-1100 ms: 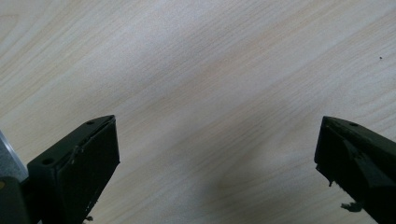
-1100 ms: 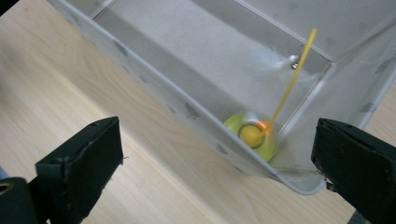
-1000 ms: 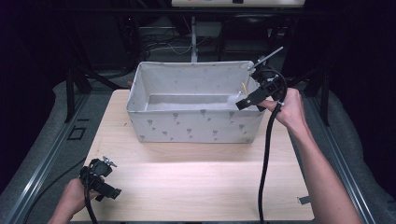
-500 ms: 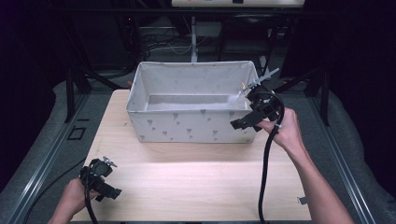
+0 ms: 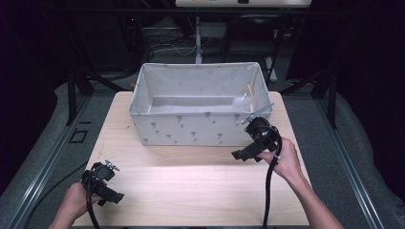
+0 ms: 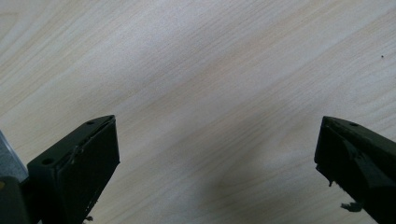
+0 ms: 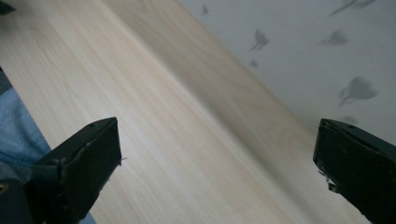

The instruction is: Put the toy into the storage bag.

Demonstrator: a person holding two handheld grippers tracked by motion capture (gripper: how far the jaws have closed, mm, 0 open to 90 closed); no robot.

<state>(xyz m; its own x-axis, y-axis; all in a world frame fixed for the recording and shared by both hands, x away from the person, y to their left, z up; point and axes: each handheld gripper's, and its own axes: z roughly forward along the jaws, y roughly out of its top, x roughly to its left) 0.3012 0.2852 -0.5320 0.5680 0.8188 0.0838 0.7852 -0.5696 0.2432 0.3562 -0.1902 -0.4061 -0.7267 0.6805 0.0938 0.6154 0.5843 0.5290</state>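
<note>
- Pale grey fabric makes up the rectangular storage bin printed with small dark motifs [image 5: 198, 112], which stands open-topped at the upper centre of the high view, on the far half of the light wooden table [image 5: 191, 191].
- Inside the bin, near its right end wall, lies a small whitish item with a thin yellow strand [image 5: 244, 98]; it is too small to identify.
- The right gripper [image 5: 246, 153] is held at the centre right of the high view, just in front of the bin's right front corner and apart from it. In the right gripper view its jaws stand wide apart with nothing between them; bare table and the patterned bin wall [image 7: 303, 51] lie ahead.
- The left gripper [image 5: 111, 193] sits at the lower left of the high view, low over the table and well apart from the bin. In the left gripper view its jaws are likewise spread wide and empty, with bare wood grain [image 6: 210, 93] beneath.
- Assessment: the work appears to centre on the bin, and both grippers look idle.
- Recommendation: if the bin is to be gripped next, approach the rim squarely and take the soft fabric wall deep between the jaws, since a shallow pinch could slip.
- Recommendation: bring the left gripper to the opposite end, so the bin is not dragged askew.
</note>
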